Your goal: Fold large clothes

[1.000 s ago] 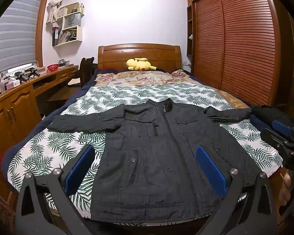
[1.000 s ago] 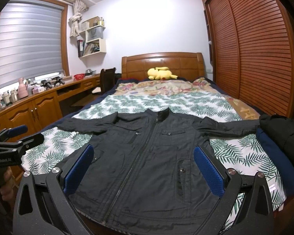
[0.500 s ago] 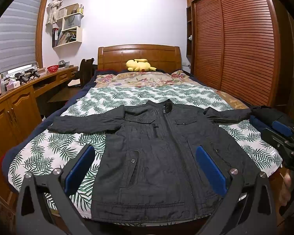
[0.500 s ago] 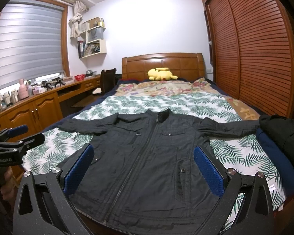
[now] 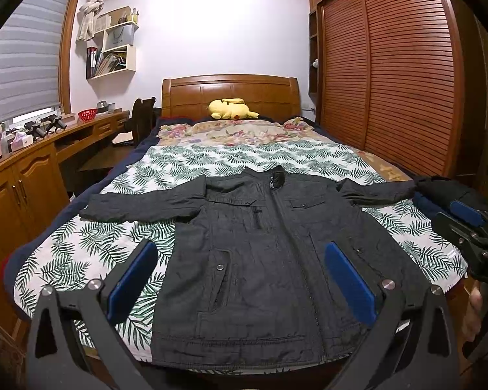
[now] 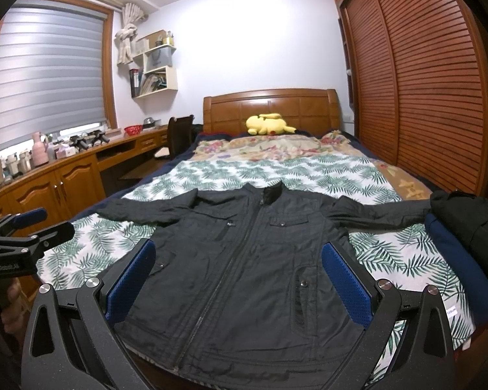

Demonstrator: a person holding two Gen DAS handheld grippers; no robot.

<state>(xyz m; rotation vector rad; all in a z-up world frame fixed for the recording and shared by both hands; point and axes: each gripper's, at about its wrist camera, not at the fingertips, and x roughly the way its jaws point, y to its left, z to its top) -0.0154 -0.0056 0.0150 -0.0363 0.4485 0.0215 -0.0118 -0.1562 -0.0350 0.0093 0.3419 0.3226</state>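
A dark grey zip jacket (image 5: 260, 260) lies flat, front up, on the leaf-print bed cover (image 5: 81, 260), sleeves spread to both sides, hem at the foot of the bed. It also shows in the right wrist view (image 6: 244, 266). My left gripper (image 5: 240, 279) is open and empty, held above the hem end. My right gripper (image 6: 237, 276) is open and empty, likewise above the hem. Each gripper shows in the other's view: the right one (image 5: 471, 227) at the right, the left one (image 6: 26, 230) at the left.
A pile of dark and navy clothes (image 6: 465, 227) lies at the bed's right edge by the jacket's sleeve. A yellow plush toy (image 5: 232, 109) sits by the headboard. A wooden desk and cabinets (image 5: 22, 178) run along the left; slatted wardrobe doors (image 5: 390, 74) along the right.
Both grippers have risen or tilted slightly, so the jacket sits a little lower in view. Both stay open; the jacket has not moved.
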